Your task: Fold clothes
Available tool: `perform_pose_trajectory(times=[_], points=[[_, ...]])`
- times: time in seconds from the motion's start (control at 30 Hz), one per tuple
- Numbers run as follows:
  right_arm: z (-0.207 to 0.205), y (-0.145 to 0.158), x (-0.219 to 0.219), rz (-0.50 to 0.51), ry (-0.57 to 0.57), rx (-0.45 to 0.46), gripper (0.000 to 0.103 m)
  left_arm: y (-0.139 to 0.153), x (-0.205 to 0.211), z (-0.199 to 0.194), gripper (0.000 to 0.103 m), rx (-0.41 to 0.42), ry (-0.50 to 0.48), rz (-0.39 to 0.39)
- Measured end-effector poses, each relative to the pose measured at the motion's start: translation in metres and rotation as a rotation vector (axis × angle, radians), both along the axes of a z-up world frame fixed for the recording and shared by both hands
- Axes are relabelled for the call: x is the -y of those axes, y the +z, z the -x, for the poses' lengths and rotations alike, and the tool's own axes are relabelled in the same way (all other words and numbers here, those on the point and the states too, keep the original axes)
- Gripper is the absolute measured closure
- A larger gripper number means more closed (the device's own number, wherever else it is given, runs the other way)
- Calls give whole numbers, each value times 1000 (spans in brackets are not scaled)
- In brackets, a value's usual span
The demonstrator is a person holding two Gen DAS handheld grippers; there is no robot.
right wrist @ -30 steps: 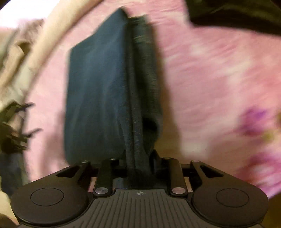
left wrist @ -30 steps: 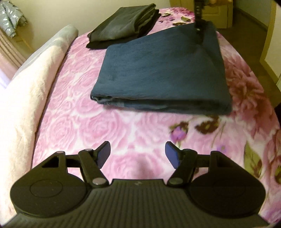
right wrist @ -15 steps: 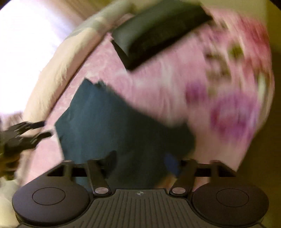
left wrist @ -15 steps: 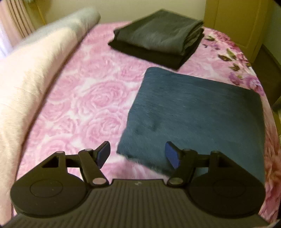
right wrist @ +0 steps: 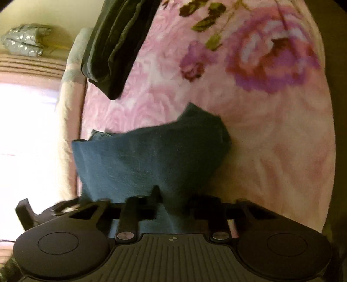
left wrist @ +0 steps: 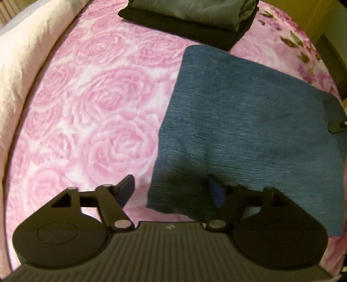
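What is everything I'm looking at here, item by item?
Folded blue fabric garment: one, dark blue, on the bed, nearest both grippers.
Stack of folded dark clothes: one stack, grey-green on black, farther up the bed.
Floral bedspread: one, pink with roses, under everything.
Fluffy cream blanket: one, cream, rolled along the bed's edge.
Silvery bundle: one, grey, by the wall.
Left gripper: one, black, open over the blue garment's corner.
Right gripper: one, black, just closed on the blue garment's edge.
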State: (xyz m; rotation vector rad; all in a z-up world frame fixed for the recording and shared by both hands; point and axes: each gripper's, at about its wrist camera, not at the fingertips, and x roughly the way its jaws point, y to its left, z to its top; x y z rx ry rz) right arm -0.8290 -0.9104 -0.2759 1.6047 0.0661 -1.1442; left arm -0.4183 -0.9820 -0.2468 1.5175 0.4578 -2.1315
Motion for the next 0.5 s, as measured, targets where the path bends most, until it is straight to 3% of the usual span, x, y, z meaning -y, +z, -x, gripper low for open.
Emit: perform_pose_trajectory(times=[0.13,0.33,0.37,0.43,0.5], points=[[40,26,35,58,37,-10,93,8,-25,14,38,-34,4,-56],[81,39,112,69,241,-209,90,12,-64,41,41,-78,-35,-23],[78,42,110,75,241,-226,83,15,-64,38,40,-78,-28,-17],[73,48,106,87,242,-260,51,21,-64,33,40,-77,-15,-1],[59,58,92,125,267,-309,48,33,-66,24,43,-55,-24,70]])
